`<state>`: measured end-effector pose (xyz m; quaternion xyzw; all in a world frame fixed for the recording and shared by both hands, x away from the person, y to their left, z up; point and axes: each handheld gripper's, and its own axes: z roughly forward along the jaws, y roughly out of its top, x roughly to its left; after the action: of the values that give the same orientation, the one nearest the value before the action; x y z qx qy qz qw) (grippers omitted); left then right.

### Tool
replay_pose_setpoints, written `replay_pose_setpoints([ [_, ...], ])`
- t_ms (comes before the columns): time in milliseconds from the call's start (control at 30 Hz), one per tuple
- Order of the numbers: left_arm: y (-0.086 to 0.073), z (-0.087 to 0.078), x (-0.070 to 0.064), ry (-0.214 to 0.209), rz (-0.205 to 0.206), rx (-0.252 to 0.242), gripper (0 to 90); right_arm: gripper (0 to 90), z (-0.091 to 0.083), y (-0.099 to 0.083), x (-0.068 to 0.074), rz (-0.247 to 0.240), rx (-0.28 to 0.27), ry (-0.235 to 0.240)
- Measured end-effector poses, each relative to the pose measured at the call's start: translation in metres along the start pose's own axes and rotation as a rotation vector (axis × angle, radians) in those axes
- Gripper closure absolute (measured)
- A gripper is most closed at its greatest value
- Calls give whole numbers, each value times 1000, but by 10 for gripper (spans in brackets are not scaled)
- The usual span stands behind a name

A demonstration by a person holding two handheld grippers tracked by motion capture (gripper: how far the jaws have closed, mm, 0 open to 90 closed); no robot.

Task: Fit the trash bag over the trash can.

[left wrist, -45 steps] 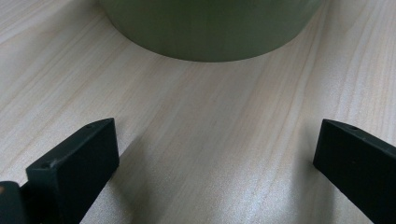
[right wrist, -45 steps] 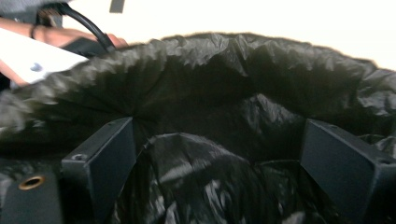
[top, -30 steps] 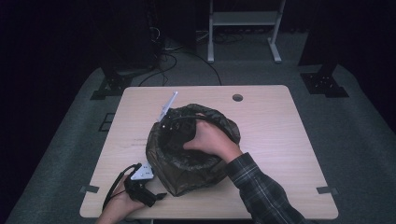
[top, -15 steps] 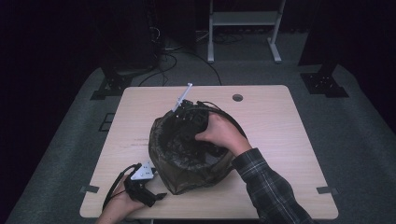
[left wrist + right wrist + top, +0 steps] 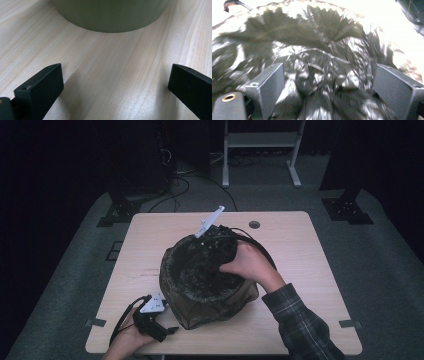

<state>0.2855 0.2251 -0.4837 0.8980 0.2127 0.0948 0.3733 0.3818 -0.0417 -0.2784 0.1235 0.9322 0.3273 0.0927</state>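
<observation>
On the wooden surface stood a round bin lined with a crinkled black bag, near the middle. The right gripper reached into its mouth, jaws apart around nothing, mostly hidden behind the right hand; its view was blurred, the bag's folds hard to read. The left gripper rested just beside the bin's base, jaws wide apart on bare wood.

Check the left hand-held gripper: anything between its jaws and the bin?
Nothing visible. The left hand-held gripper sits open on the table, jaws wide apart, with only bare wood between them and the bin wall ahead.
</observation>
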Motion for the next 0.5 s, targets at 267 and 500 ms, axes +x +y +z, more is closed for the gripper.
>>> replay_pose_setpoints([
  [267, 0, 0, 0, -1, 1, 0, 0, 99, -39, -31, 5, 21, -75, -7],
  [500, 0, 0, 0, 0, 0, -1, 0, 99, -65, -56, 9, 33, -122, -21],
])
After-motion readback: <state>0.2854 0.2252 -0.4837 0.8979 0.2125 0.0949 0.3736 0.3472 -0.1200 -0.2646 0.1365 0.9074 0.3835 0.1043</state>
